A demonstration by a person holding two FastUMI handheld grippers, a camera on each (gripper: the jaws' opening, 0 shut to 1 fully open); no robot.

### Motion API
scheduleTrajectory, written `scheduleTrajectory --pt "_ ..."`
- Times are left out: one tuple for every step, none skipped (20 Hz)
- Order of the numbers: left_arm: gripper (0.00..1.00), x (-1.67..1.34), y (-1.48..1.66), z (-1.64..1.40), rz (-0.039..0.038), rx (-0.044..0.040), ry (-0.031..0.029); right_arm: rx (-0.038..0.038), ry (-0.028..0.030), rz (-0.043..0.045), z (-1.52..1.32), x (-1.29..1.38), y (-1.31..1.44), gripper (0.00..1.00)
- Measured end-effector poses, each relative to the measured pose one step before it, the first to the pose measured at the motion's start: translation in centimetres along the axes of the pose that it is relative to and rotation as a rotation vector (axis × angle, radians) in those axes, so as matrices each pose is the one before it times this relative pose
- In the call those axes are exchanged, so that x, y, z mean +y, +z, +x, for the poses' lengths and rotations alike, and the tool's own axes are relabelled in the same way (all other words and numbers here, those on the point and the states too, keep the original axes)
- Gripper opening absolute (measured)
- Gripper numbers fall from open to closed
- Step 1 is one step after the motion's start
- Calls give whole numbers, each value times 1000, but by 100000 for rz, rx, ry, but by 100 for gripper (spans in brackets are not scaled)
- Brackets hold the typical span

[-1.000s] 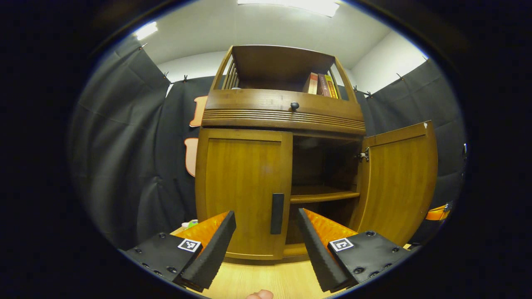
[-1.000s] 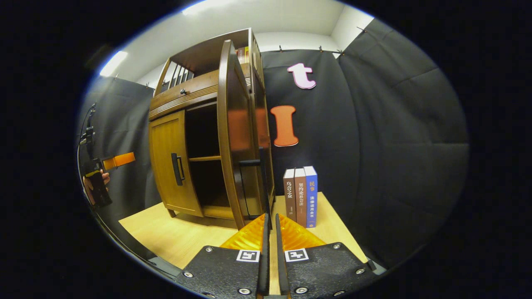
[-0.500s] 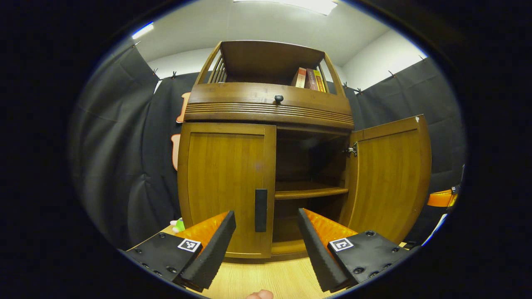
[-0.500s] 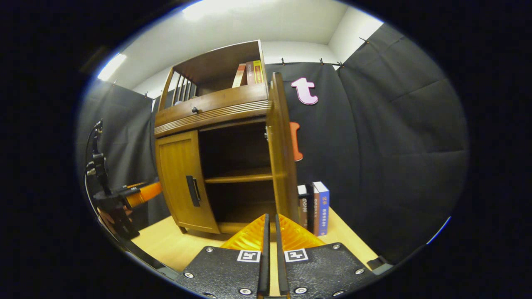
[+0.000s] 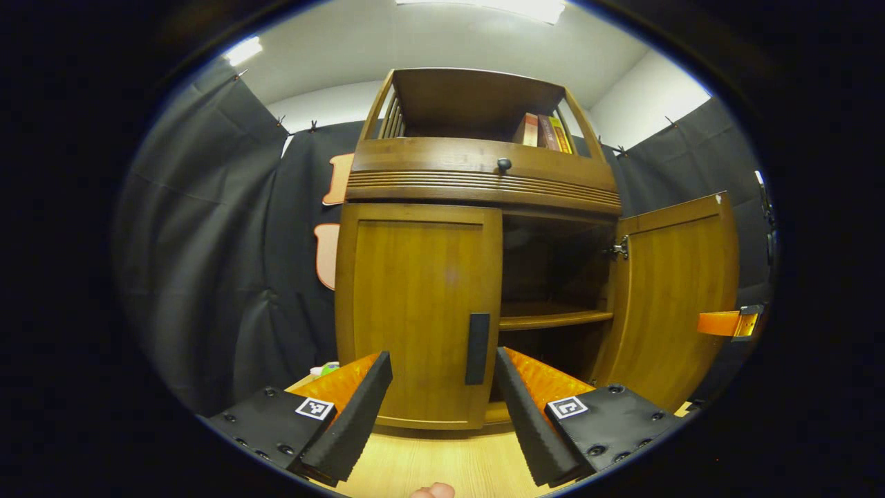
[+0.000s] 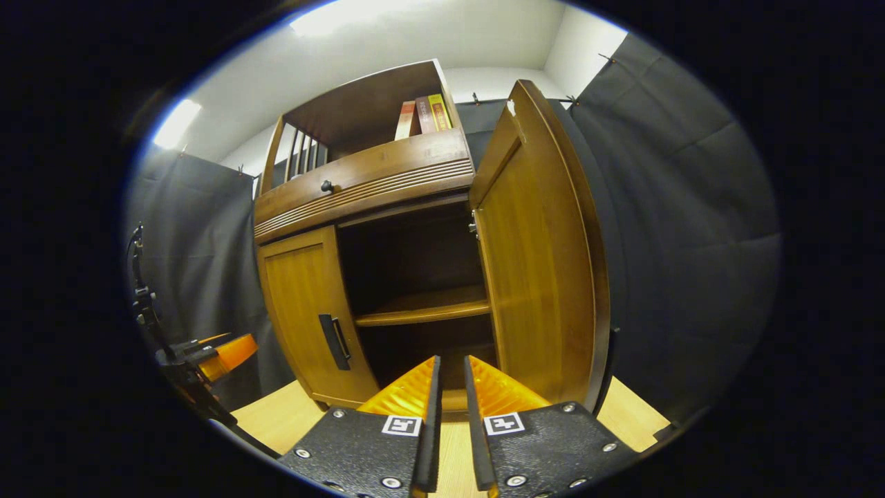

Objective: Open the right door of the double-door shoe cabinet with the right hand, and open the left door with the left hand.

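Wooden right door (image 6: 546, 256) possibly hides books; left door (image 5: 418, 311) closed.

Right door (image 6: 539, 263) hides wall behind.

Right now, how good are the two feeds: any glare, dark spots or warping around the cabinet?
Left gripper view: ceiling light blown out at top; cabinet sharp but bowed by the fisheye; the space behind the open right door is dark above the shelf. Right gripper view: the same bowing, glare at the top, the inside in shadow, left door's handle clear.
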State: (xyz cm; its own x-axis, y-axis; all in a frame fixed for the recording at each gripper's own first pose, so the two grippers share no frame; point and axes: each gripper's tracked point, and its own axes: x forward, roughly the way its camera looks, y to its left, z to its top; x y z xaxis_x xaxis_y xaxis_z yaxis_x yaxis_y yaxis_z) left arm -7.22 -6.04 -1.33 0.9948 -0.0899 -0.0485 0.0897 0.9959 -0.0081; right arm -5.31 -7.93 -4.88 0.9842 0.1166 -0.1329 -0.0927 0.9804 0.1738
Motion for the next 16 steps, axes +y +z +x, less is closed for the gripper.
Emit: scheduleTrajectory --pt "98 407 -37 217 90 633 806 -781 -236 -257 137 -31 82 24" --pt "97 392 -127 338 366 317 920 -319 190 -443 83 161 142 29" --pt "97 551 -279 463 662 -23 915 -80 348 -957 -58 172 -44 48" --pt "96 395 -73 327 872 35 821 141 -61 -1615 -96 48 -137 51" --pt "96 213 21 303 1003 -155 629 561 8 -2250 -8 70 -195 52" --pt "95 72 -65 251 856 -163 423 842 -212 -2546 36 113 -397 61" --pt "95 -101 28 214 522 -381 -16 754 -452 -2767 14 52 -290 71" --pt "94 -210 130 235 323 -412 -502 75 -781 -2322 33 -72 -199 81" --pt "94 -393 58 201 258 -409 -742 -188 -799 -1482 -57 -47 -196 90" --pt "94 -399 97 139 271 -33 -974 -191 -335 -648 133 181 -162 100" --pt "95 -429 -41 245 72 -121 -997 -44 138 14 -61 119 -293 92" --pt "95 -378 76 178 -276 -421 -899 -66 160 179 189 92 14 92" --pt "94 -440 135 309 -646 -596 -767 -301 9 196 5 16 51 92" --pt "94 -361 54 473 -929 -607 -861 -120 -35 269 127 23 207 92" --pt "94 -572 -42 554 -673 -42 -1478 -49 328 435 174 8 102 92" --pt "95 -426 -98 647 14 87 -650 -173 30 662 127 46 156 92"
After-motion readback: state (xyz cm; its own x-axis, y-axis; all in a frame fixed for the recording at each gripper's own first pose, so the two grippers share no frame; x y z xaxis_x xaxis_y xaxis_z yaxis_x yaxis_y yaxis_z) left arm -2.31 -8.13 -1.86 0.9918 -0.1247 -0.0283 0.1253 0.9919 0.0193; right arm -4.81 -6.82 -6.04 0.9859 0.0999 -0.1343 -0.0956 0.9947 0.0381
